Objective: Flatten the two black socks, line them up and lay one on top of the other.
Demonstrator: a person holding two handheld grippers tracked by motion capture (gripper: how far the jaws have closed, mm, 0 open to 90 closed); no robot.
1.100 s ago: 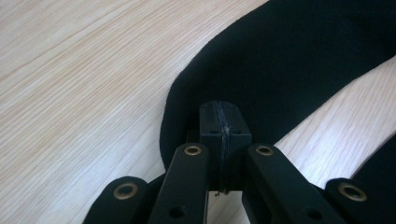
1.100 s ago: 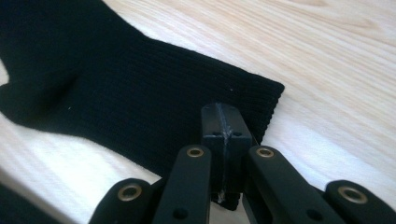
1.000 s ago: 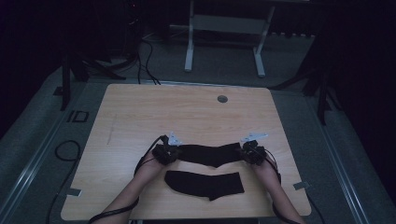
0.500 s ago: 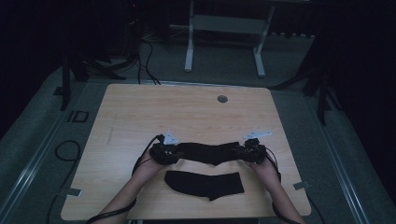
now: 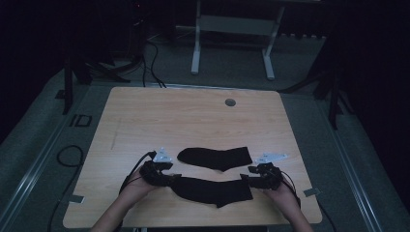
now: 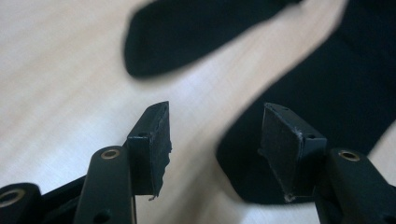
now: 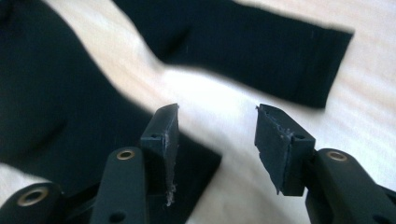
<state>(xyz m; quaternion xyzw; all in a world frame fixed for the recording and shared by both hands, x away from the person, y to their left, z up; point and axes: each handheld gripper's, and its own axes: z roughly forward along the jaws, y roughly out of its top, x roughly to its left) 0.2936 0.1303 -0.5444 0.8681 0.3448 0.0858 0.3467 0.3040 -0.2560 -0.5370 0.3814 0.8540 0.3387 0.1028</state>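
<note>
Two black socks lie flat on the wooden table (image 5: 193,121). The far sock (image 5: 215,157) sits mid-table, and the near sock (image 5: 212,190) lies just in front of it. My left gripper (image 5: 167,178) is at the near sock's left end, open, with the toe end (image 6: 261,158) under its right jaw. My right gripper (image 5: 249,180) is at that sock's right end, open, with the cuff corner (image 7: 196,168) below its left jaw. The far sock (image 6: 196,32) (image 7: 261,56) shows beyond the jaws in both gripper views.
A round grommet (image 5: 230,102) is set into the table near its far edge. A metal stand (image 5: 232,43) stands on the floor behind the table. Cables (image 5: 67,159) run along the left side.
Both grippers let go of the far sock and drew back toward the near edge. They now sit open at the two ends of the near sock.
</note>
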